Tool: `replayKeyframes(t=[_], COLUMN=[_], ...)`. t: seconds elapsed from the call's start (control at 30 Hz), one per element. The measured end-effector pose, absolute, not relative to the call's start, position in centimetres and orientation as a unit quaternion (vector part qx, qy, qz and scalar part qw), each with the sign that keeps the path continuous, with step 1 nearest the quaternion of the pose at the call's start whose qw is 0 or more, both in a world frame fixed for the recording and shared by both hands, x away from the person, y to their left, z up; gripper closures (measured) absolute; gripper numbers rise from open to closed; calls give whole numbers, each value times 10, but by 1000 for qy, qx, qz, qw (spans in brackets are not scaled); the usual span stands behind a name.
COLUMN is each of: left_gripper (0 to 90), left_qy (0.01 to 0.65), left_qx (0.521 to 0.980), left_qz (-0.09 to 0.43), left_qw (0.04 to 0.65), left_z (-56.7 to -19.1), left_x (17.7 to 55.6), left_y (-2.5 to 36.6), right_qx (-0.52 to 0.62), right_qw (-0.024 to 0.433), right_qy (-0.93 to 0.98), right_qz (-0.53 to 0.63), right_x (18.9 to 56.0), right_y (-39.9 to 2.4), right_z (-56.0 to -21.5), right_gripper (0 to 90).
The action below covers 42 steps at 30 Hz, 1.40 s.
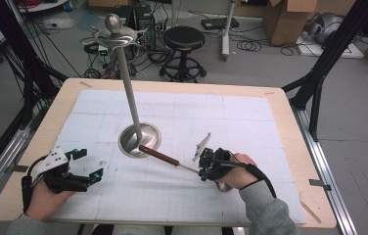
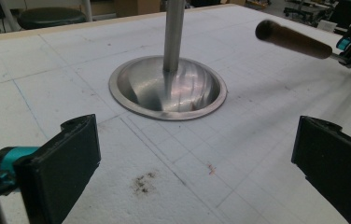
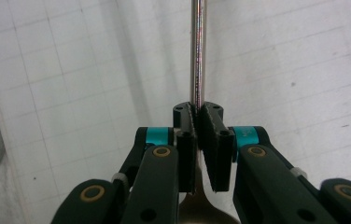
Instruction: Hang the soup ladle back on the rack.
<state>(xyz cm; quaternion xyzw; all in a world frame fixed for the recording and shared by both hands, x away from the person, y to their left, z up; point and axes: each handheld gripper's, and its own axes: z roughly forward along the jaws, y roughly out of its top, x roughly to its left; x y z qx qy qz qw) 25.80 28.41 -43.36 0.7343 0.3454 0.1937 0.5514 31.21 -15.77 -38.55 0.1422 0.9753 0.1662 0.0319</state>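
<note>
While the left tongs are resting wide open and empty on the bench, the metal stand is sitting mid-bench; the right tongs are clamping the spoon, its brown handle pointing toward the stand's base.

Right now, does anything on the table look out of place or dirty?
Only small things stand out. In the left gripper view, a dark smudge and a small reddish fleck mark the white gridded mat in front of the metal stand's round base. Nothing looks spilled or broken.
</note>
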Motion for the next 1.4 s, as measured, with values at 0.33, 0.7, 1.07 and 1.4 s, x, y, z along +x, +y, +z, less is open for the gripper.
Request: replayKeyframes(t=[0.33,0.7,1.07,1.4], left_gripper=[18,17,18,18], left_qy=[345,347,347,349], left_qx=[734,733,733,732], left_qz=[195,196,195,194], left_qw=[552,551,551,552], left_z=[-434,-434,-434,-434], left_x=[258,258,258,258], left_y=[284,285,285,285], right_qx=[136,154,170,176], right_qw=[48,51,91,105], right_qy=[968,944,907,876], right_qz=[207,288,375,435], right_x=[311,313,313,312], right_y=[-164,-175,-183,-187], right_z=[-375,-362,-351,-346], right_gripper=[849,849,849,849])
